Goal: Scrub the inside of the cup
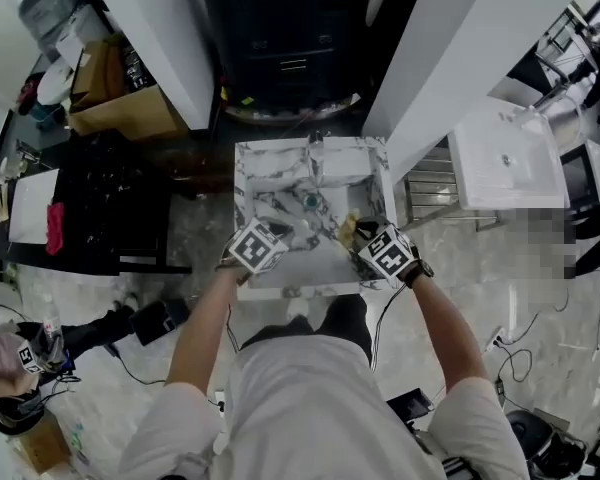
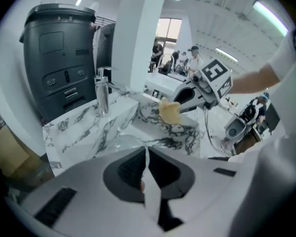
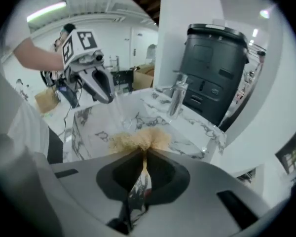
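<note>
The person stands at a white marble sink (image 1: 248, 173) with 1 tool in each hand, both held over the basin; the left tool (image 2: 147, 174) is closed on the thin wall of a clear cup (image 3: 117, 113), which shows as a pale edge pinched between its 2 jaws in the left gripper view; in the right gripper view the cup hangs below those jaws over the basin, so transparent that I cannot tell which way its mouth faces.

The right tool (image 3: 144, 168) is clamped on a yellowish sponge (image 3: 138, 139); the sponge bulges out past the jaw tips and is squeezed to a thin strip between them; in the left gripper view it shows as a pale yellow lump at the end of the right tool, over the far rim of the sink.

Cup and sponge are near each other above the basin but apart; the 2 tools face each other across it.

A chrome tap (image 2: 102, 95) stands upright on the back rim of the sink; behind it is a dark grey machine (image 3: 217, 68) with a front panel; a white pillar (image 2: 138, 33) rises beside that.
</note>
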The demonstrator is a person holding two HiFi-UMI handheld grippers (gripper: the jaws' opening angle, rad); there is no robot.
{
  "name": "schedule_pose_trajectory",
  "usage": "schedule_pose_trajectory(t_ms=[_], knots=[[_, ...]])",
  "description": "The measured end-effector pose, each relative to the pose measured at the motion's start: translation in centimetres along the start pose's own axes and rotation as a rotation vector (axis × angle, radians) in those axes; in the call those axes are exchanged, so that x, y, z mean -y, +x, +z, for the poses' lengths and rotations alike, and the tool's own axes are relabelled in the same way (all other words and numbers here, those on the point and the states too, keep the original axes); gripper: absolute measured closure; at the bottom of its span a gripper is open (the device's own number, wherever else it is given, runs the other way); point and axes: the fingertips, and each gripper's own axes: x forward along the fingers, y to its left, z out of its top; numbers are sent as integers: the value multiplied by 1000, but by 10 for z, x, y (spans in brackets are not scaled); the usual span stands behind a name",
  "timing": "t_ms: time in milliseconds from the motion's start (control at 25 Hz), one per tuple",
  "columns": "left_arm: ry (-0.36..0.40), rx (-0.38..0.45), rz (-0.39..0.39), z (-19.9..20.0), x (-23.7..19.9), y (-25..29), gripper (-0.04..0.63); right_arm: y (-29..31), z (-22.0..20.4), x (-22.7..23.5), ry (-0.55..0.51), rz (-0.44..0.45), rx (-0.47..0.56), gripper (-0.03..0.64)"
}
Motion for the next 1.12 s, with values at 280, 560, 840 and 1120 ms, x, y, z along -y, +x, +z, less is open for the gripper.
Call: schedule_pose_trajectory(t_ms=[280, 560, 840, 1120], knots=[[-209, 357, -67, 34, 22, -59, 571, -89, 65, -3, 99, -29, 260, 586], [-227, 618, -197, 67, 61, -114, 571, -146, 146, -49, -47, 71, 396, 586], [29, 676, -323, 90, 113, -145, 571, -154, 190, -83, -304, 217, 272, 586], [63, 772, -484, 83, 137, -185, 571, -142, 199, -87, -328, 455, 193, 586]])
